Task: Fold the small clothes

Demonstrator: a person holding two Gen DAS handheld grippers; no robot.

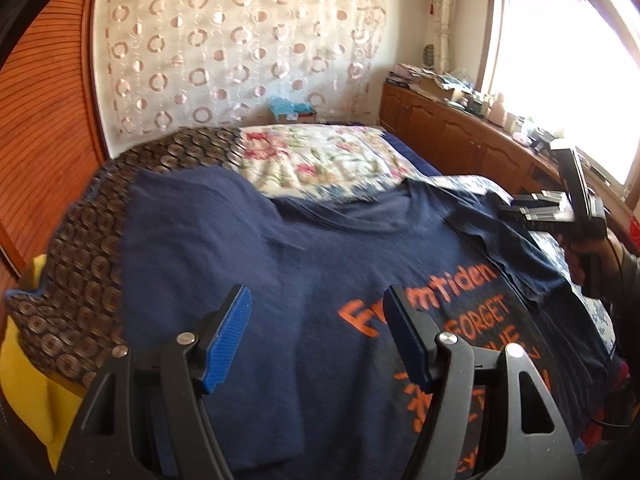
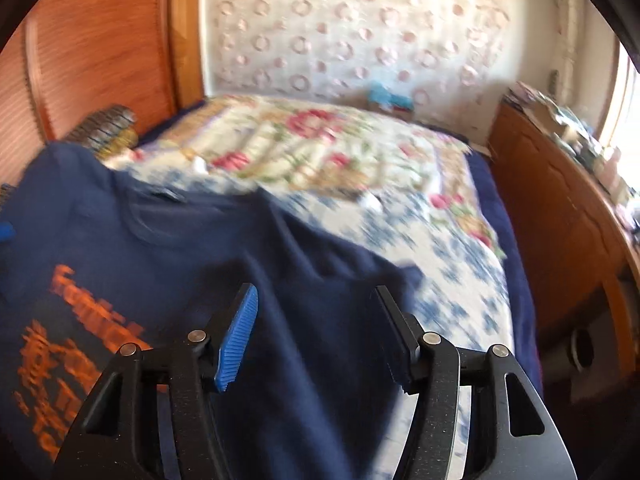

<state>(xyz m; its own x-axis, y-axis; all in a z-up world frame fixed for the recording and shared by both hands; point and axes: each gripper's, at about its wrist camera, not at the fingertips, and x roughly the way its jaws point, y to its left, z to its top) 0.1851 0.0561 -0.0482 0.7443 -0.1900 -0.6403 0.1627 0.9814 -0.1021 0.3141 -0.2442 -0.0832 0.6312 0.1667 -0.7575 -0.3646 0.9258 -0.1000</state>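
A navy T-shirt [image 1: 320, 264] with orange lettering lies spread on the bed, its right sleeve folded in over the body. My left gripper [image 1: 316, 320] hovers open above the shirt's lower middle, nothing between its blue pads. In the same view the right gripper [image 1: 520, 210] shows at the far right, held by a hand over the shirt's right shoulder. In the right wrist view the T-shirt [image 2: 168, 248] fills the left half, and my right gripper [image 2: 316, 320] stands open above the folded sleeve with no cloth between its fingers.
A floral quilt [image 1: 320, 156] covers the bed beyond the shirt. A brown patterned cushion [image 1: 80, 280] lies at the left with something yellow [image 1: 24, 368] beneath. A wooden cabinet [image 2: 560, 216] with clutter runs along the right under the window [image 1: 568, 72].
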